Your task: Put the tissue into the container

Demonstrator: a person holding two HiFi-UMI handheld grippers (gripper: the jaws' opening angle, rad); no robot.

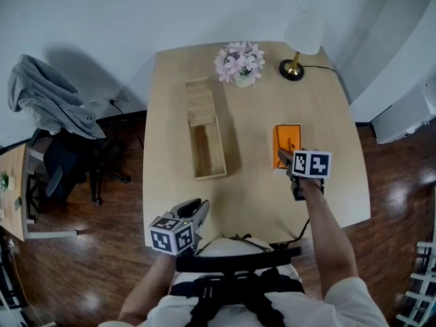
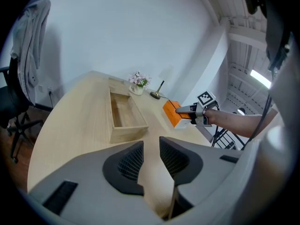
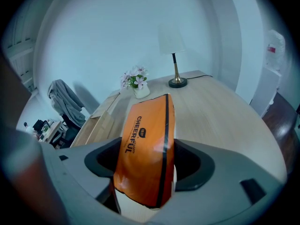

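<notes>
- Carrying step: right claw (image 1: pixel 290 161) grips the tissue (image 3: pixel 145 139); left claw (image 2: pixel 151 154), lower left, is released and empty.
- Next: move it left over the container (image 1: pixel 208 154), then release.

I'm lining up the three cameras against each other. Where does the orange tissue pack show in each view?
Head view: orange tissue pack right of centre, to the right of the wooden container.
Left gripper view: right of centre, again to the right of the container.
Right gripper view: fills the centre, clamped in the right gripper.
Shared landmark: the pink flower pot, far behind the pack in all three.
</notes>
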